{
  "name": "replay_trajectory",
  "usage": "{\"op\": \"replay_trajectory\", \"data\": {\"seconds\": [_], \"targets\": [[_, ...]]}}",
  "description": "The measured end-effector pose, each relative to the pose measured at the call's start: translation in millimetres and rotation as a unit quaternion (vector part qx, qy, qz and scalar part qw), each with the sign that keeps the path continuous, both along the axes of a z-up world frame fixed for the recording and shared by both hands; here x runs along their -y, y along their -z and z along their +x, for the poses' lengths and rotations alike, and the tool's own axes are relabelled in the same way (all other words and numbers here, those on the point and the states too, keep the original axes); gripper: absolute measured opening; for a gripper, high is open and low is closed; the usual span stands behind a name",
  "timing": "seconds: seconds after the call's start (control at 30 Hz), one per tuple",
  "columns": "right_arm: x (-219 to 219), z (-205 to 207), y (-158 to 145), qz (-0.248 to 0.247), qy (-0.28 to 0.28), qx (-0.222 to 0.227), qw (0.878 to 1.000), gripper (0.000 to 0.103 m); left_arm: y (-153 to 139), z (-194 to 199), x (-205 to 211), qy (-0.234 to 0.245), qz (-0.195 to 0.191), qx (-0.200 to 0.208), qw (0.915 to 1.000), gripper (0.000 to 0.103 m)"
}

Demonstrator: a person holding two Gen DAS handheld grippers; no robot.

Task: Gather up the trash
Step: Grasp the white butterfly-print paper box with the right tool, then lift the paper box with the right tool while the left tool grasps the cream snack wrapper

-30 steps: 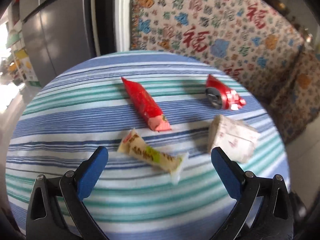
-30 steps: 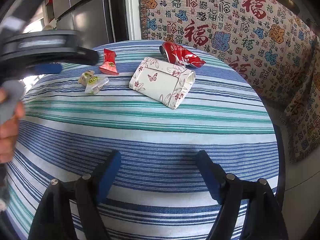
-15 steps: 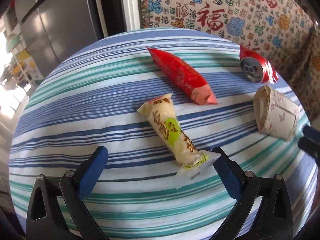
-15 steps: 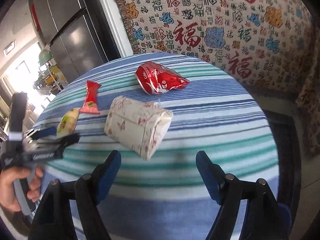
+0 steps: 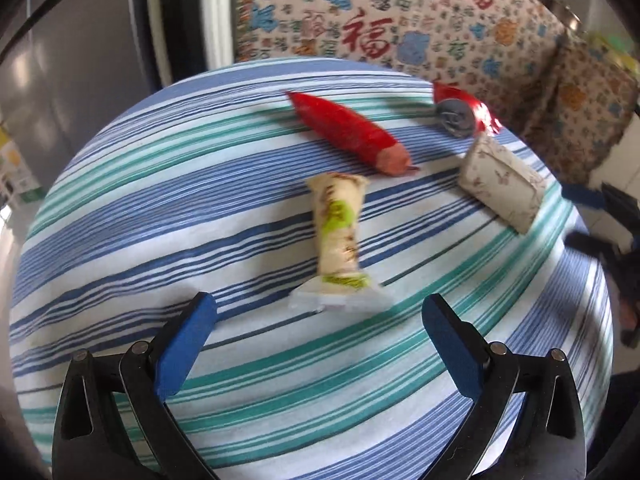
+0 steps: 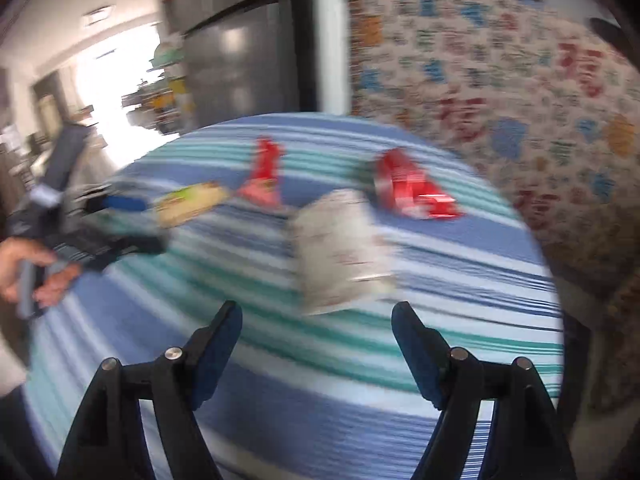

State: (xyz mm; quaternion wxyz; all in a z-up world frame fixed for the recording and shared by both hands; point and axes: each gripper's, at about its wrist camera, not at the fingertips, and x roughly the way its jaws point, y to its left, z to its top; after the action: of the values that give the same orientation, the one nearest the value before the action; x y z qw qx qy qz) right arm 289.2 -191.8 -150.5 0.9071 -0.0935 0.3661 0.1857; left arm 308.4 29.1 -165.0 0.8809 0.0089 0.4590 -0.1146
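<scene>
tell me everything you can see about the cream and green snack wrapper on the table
The snack wrapper is a long cream packet with a green patch and brownish print, plastic by its look. Its near end is crimped flat and clear; the far end is squared off. It lies flat on the striped tablecloth, just ahead of the open left gripper, with nothing touching it.

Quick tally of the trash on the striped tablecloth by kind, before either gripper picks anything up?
Snack wrappers: 2, cream-and-green wrapper and red wrapper
Crushed red cans: 1, red can
Floral paper packs: 1, floral pack
Total: 4
</scene>
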Motion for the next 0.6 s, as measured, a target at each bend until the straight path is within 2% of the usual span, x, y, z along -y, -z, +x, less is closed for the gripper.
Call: {"op": "replay_trajectory", "data": {"seconds": [0.1, 0.13, 0.2, 0.23, 0.47, 0.5, 0.53, 0.6], "targets": [[17, 28, 5, 0.054, 0.053, -0.025, 0.997, 0.086, 2, 10, 16, 0.010, 0.020, 0.010, 0.9997, 0.102], [16, 35, 8, 0.052, 0.059, -0.030, 0.996, 0.087, 3, 14, 19, 0.009, 0.022, 0.010, 0.9997, 0.102], [5, 49, 15, 0.021, 0.060, -0.030, 0.998, 0.088, 4, 21, 23, 0.006, 0.031, 0.007, 0.9995, 0.102], [-1, 53, 17, 0.008, 0.051, -0.026, 0.998, 0.088, 6, 22, 27, 0.009, 0.050, 0.007, 0.9987, 0.103], [-30, 64, 27, -0.032, 0.023, -0.034, 0.999, 0.088, 6, 25, 26, 0.017, 0.049, 0.000, 0.9987, 0.102], [-32, 65, 29, -0.036, 0.020, -0.041, 0.998, 0.087, 5, 24, 26, 0.020, 0.048, 0.000, 0.9986, 0.101], [-33, 65, 31, -0.034, 0.014, -0.052, 0.998, 0.076, 2, 23, 25, 0.024, 0.046, 0.004, 0.9987, 0.101], [-33, 63, 30, -0.030, 0.015, -0.059, 0.998, 0.073, -3, 20, 22, 0.026, 0.044, 0.018, 0.9985, 0.095]]}}
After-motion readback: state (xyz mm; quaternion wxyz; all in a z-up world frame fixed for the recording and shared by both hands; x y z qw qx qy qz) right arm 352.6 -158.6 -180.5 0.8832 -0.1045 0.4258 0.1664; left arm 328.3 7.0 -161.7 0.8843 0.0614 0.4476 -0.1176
